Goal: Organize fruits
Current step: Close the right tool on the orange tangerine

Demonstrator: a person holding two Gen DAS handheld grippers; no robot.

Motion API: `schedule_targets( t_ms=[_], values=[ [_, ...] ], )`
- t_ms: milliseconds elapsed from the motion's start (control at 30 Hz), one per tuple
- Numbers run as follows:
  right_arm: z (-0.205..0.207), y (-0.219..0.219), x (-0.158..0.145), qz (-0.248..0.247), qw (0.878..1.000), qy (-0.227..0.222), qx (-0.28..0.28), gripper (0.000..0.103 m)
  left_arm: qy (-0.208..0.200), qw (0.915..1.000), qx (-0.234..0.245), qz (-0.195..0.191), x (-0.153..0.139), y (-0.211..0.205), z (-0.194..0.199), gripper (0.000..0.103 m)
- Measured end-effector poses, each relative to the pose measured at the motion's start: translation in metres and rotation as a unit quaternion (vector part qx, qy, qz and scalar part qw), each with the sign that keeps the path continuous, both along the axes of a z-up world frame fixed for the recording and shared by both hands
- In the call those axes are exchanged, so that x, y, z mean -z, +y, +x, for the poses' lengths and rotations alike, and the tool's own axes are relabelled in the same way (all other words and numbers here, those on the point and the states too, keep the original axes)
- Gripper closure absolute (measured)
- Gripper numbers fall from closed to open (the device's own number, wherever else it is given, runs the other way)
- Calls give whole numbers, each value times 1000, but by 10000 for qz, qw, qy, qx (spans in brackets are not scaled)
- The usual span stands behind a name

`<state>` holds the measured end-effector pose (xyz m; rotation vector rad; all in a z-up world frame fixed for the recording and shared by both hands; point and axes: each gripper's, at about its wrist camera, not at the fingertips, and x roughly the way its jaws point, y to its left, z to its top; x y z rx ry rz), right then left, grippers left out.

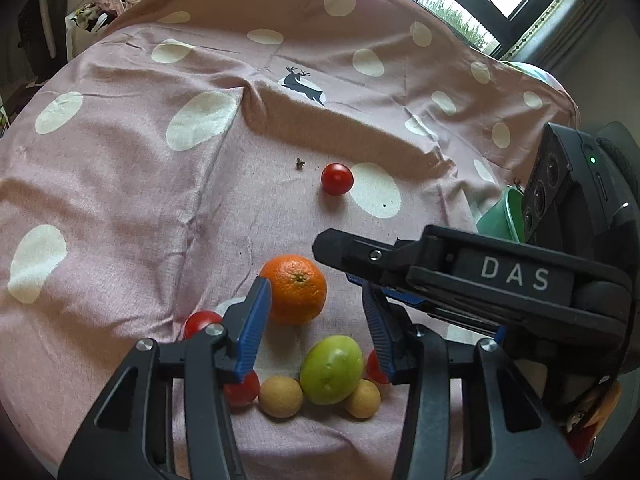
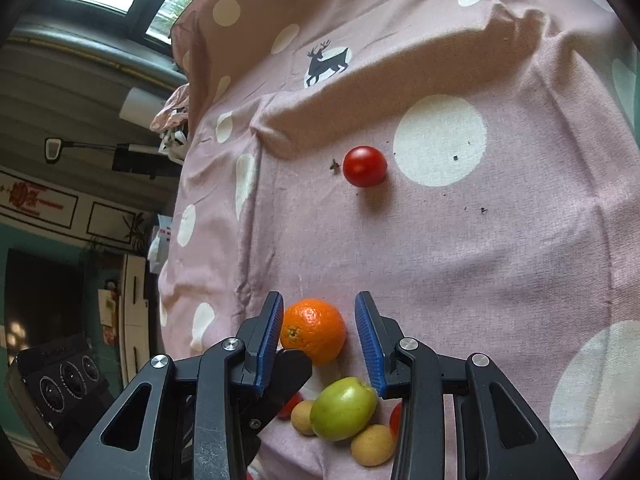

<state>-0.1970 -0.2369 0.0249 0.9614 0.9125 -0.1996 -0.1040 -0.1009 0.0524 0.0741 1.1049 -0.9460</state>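
Most fruit grouped w/ the round orange (image 1: 297, 289); one red cherry tomato (image 1: 337, 178) well apart, left to fetch. Left claw (image 1: 316, 328) & right claw (image 2: 318, 340) both apart, empty.

White capital letters "DAS" stand on a dark rectangular plate on the side of the black plastic right gripper (image 1: 362, 280), seen in the left wrist view. A red and white framed wall sign (image 2: 30, 200) in the right wrist view is too blurred to read
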Motion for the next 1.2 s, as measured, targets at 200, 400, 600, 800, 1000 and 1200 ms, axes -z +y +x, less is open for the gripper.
schedule_targets(
  t_ms=[200, 400, 600, 800, 1000, 1200],
  values=[
    [8, 6, 6, 128, 9997, 13, -189, 63, -142, 9998, 28, 136, 4, -4, -1, 57],
    [10, 6, 10, 115, 9997, 107, -194, 63, -337, 9992, 79, 180, 4, -6, -5, 57],
    [7, 4, 10, 186, 9997, 63, -151, 63, -445, 9988, 185, 97, -1, -10, -6, 58],
    [6, 3, 13, 261, 9995, 44, -146, 63, -628, 9975, 197, 243, 0, -12, -9, 58],
    [10, 5, 17, 260, 9994, 169, -178, 63, -656, 9966, 169, 470, 8, -14, -7, 58],
    [11, 6, 19, 270, 9993, 197, -192, 63, -636, 9967, 145, 492, 10, -15, -5, 58]
  ],
)
